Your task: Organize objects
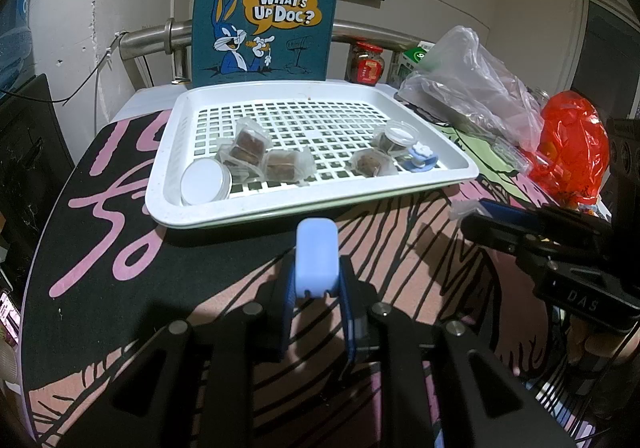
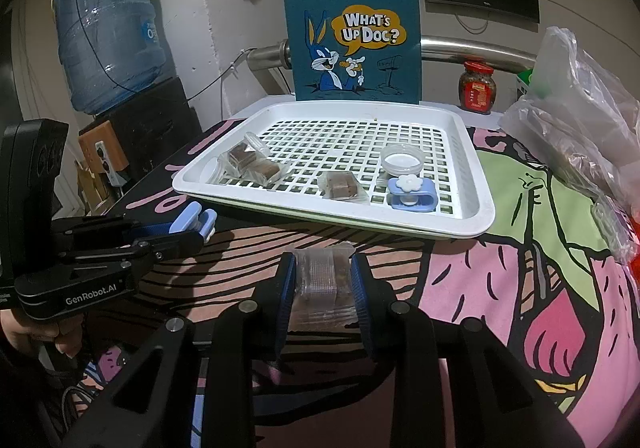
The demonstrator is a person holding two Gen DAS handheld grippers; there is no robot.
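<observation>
My left gripper (image 1: 318, 278) is shut on a light blue plastic clip (image 1: 316, 248), held above the tablecloth just in front of the white perforated tray (image 1: 164, 168). In the right wrist view, that gripper (image 2: 200, 234) and the clip (image 2: 194, 220) sit at the left. My right gripper (image 2: 324, 268) is shut on a clear-wrapped brown snack packet (image 2: 322, 288), short of the tray's front rim (image 2: 476, 208). The tray holds several wrapped snacks (image 2: 256, 164), a white-lidded tub (image 1: 204, 182), a small clear cup (image 2: 401, 162) and a blue flower-topped clip (image 2: 412, 194).
A blue felt tote bag (image 1: 264, 16) printed with a cartoon rabbit stands behind the tray. Clear plastic bags (image 1: 472, 88), a red bag (image 1: 572, 144) and a red-lidded jar (image 2: 478, 88) crowd the right side. At the far left stands a water jug (image 2: 108, 36). A metal rail (image 2: 472, 48) runs behind.
</observation>
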